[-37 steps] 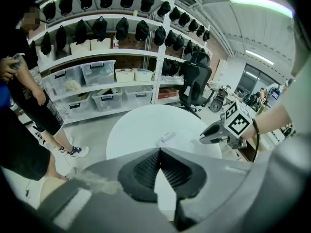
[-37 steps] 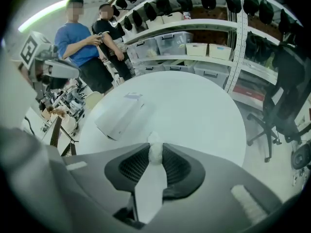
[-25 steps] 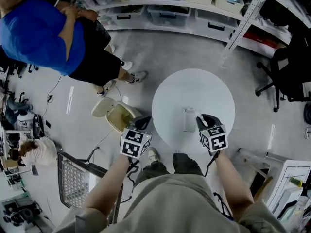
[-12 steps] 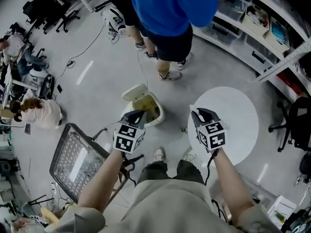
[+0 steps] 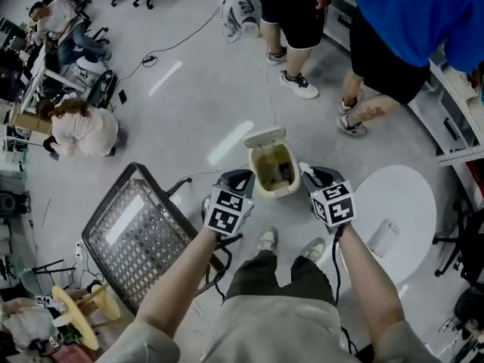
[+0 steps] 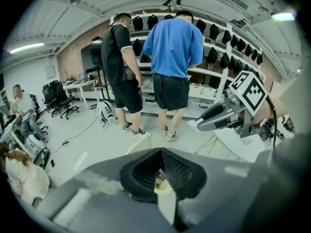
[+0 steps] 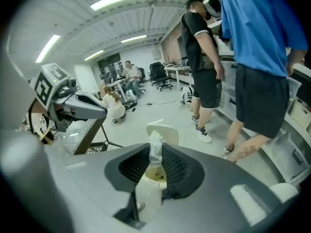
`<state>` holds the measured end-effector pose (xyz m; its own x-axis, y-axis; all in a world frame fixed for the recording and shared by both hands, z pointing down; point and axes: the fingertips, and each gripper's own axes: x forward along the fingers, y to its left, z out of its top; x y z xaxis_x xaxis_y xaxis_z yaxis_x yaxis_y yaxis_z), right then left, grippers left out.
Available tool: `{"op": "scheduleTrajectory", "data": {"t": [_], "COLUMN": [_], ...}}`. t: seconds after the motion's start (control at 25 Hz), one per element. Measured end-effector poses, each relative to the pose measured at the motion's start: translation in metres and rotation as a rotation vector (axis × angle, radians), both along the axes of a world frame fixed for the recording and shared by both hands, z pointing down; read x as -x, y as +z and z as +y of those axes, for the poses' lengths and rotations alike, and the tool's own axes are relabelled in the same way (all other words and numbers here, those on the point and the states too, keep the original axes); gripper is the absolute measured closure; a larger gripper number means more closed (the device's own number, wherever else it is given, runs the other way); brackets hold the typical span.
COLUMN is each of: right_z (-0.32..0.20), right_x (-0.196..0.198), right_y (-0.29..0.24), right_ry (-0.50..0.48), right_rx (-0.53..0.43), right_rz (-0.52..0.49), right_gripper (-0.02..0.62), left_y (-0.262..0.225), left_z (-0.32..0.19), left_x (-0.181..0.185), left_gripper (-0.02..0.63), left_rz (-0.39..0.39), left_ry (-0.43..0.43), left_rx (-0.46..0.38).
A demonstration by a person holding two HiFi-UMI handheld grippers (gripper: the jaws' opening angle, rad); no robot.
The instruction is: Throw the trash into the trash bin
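The right gripper (image 7: 156, 171) has its jaws clamped on a white paper wad (image 7: 155, 147). The open trash bin (image 5: 255, 169) sits just at their nine o'clock. The left gripper (image 6: 163, 171) has jaws slightly apart and empty. Best to get the wad squarely over the opening before releasing.

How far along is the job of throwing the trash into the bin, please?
Done: the trash bin stands with its lid up, and something dark already lies inside. In hand: the right tool is shut on a crumpled white scrap, beside the bin's rim. Remaining: release it over the opening; a white item on the round table may be next.
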<state>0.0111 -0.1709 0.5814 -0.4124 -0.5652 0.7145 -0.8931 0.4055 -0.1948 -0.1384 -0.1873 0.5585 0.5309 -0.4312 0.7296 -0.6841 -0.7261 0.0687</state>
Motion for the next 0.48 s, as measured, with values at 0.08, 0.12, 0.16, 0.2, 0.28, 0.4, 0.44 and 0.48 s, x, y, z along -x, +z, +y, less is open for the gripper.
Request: {"op": "scheduleTrajectory", "data": {"t": [0.08,0.12,0.16,0.2,0.28,0.4,0.44,0.48], "right_z": [-0.011,-0.016,-0.02,-0.024,-0.031,-0.035,-0.036,-0.038], "right_x": [0.022,0.03,0.036,0.04,0.046,0.051,0.051,0.052], "right_y": [0.025,0.04,0.055,0.071,0.099,0.136,0.145,0.154], "right_ry": [-0.033,-0.05,-0.064,-0.073,-0.078,-0.079,-0.08,-0.082], "right_rx": [0.032,0.045,0.056,0.067,0.095,0.138,0.146,0.15], "right_rz": [0.016,0.026,0.039,0.052,0.071,0.087,0.094,0.102], "right_gripper": [0.514,0.514,0.514,0.512,0.512,0.512,0.511,0.509], "left_y": [0.015,0.025,0.036,0.046,0.064,0.086,0.093,0.099], "left_z": [-0.007,-0.009,-0.012,-0.015,-0.02,-0.022,-0.023,-0.023], "left_x": [0.017,0.023,0.028,0.031,0.037,0.042,0.043,0.044], "left_gripper": [0.603,0.603,0.604,0.603,0.603,0.603,0.604,0.604], "left_rz": [0.001,0.001,0.002,0.004,0.009,0.011,0.011,0.012], "left_ry": [-0.023,-0.034,-0.043,-0.049,-0.059,-0.071,-0.076,-0.08], "left_rx": [0.023,0.034,0.045,0.056,0.076,0.099,0.106,0.112]}}
